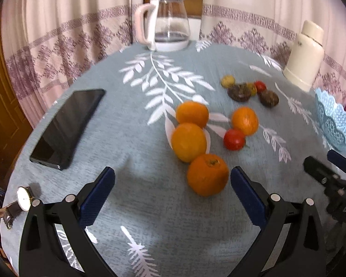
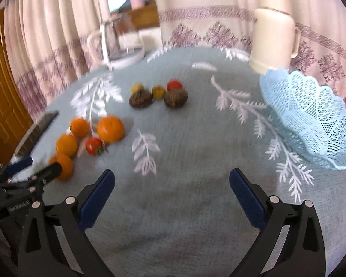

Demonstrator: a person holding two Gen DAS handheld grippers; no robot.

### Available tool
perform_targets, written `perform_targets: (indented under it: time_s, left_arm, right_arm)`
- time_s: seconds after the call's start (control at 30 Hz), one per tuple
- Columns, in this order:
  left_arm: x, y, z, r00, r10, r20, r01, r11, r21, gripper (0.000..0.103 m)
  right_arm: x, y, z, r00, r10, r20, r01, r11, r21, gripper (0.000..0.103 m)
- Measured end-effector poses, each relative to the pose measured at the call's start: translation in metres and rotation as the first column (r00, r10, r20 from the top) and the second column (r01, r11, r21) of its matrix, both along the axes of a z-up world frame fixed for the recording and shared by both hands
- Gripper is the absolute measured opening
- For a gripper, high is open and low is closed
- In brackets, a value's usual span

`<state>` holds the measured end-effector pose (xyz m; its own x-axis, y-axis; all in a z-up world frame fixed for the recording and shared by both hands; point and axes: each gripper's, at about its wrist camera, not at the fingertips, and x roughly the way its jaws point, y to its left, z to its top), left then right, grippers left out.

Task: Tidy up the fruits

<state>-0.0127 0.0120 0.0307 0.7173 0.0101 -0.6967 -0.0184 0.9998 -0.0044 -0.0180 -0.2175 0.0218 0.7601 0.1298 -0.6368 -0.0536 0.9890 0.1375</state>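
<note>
You are holding your left gripper (image 1: 173,194) with its jaws spread wide and gripping nothing, the nearest orange (image 1: 207,175) lying just inside the right jaw. Three more oranges (image 1: 188,142) and a tomato (image 1: 234,139) are sitting mid-bench beyond it. Your right gripper (image 2: 172,195) is also gaping over bare cloth, with the blue basket (image 2: 311,117) resting at the bench's right edge.

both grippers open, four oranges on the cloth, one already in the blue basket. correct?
Not quite. The basket holds nothing; the right wrist view shows its inside bare. All four oranges lie on the cloth. Left gripper and right gripper are both open.
</note>
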Motion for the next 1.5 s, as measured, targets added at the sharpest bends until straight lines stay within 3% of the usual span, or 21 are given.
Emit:
perform_targets:
  time_s: [0.2, 0.7, 1.5]
  left_arm:
    - [-0.005, -0.007, 0.005, 0.998, 0.003, 0.057, -0.006, 0.999, 0.042, 0.101]
    - [-0.002, -0.011, -0.003, 1.000, -0.007, 0.029, 0.005, 0.998, 0.065, 0.101]
    - [0.005, 0.002, -0.008, 1.000, -0.015, -0.014, 0.015, 1.000, -0.019, 0.101]
  right_arm:
    - [-0.004, -0.006, 0.004, 0.998, -0.013, 0.057, 0.010, 0.998, 0.062, 0.098]
    - [-0.004, -0.010, -0.004, 0.999, -0.007, 0.036, 0.003, 0.995, 0.096, 0.098]
    - [-0.003, -0.011, -0.003, 0.999, -0.006, 0.038, 0.002, 0.995, 0.097, 0.098]
